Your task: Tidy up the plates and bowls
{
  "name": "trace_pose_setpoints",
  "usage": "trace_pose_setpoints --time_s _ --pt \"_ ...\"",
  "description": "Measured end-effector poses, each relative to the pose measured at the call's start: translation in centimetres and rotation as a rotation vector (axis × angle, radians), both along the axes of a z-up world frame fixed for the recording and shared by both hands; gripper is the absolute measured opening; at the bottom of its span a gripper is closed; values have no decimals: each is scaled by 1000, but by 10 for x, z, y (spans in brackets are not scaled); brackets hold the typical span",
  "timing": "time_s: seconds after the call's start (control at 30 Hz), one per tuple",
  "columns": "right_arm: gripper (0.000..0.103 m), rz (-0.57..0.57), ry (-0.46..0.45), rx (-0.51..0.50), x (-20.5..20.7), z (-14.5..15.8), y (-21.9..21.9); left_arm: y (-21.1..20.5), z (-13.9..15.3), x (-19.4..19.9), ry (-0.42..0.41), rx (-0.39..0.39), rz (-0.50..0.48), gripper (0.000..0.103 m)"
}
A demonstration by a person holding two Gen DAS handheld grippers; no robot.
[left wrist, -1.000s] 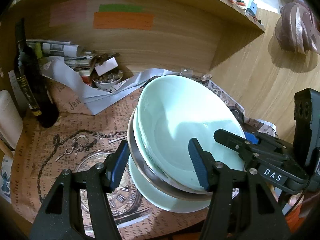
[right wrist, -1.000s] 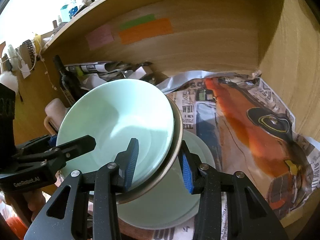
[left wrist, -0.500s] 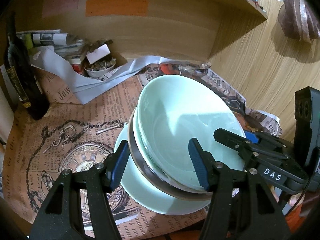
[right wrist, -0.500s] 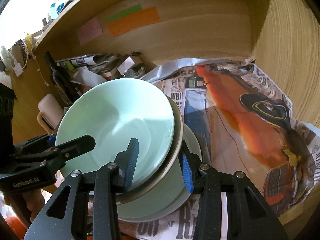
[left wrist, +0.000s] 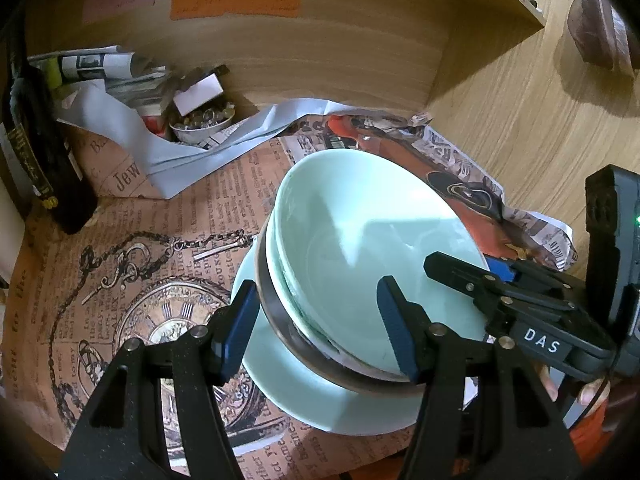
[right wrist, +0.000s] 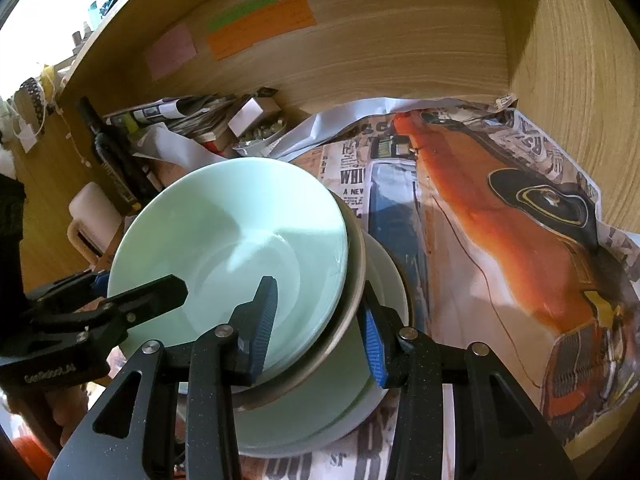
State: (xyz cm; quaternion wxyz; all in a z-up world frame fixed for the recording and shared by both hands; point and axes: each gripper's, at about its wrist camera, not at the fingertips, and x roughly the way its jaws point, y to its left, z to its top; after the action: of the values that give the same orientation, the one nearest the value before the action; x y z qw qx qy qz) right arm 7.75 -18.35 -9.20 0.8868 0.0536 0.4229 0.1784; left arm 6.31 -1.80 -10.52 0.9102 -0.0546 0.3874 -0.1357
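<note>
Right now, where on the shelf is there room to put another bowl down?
There is open newspaper with the orange car picture, between the green bowls and the right wall. The clock-picture paper left of the bowls is free too. The back left corner is crowded: a dark bottle, folded papers and a small dish.

A lived-in home, I'd say.
I see a wooden shelf nook [right wrist: 400,52] lined with newspaper [left wrist: 120,280], a wine bottle [left wrist: 44,152] and stacked papers [left wrist: 100,68].
</note>
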Motion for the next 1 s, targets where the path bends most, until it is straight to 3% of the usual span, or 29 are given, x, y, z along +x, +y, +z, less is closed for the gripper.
trace_pose_setpoints --time_s 0.3,0.33,0.37,0.47,0.73,0.9,1.0 --pt "39 4 -7 3 3 -6 -3 2 -1 0 -26 -29 -13 61" --pt "42 3 -15 -5 2 -5 -3 2 -1 -1 -26 -33 -13 62" --pt "52 0 -21 -18 1 -5 -3 3 -1 -1 -32 -32 -10 63" --pt "70 -17 -52 -32 -3 0 -6 4 6 -11 -101 34 38 63" --pt "75 -28 -219 -26 -31 45 -14 19 44 -49 -302 64 92 64" --pt "82 -3 -355 -19 -57 77 -8 23 73 -78 -451 62 138 73" --pt "88 1 -428 -11 -72 92 -4 27 85 -94 -510 38 152 85"
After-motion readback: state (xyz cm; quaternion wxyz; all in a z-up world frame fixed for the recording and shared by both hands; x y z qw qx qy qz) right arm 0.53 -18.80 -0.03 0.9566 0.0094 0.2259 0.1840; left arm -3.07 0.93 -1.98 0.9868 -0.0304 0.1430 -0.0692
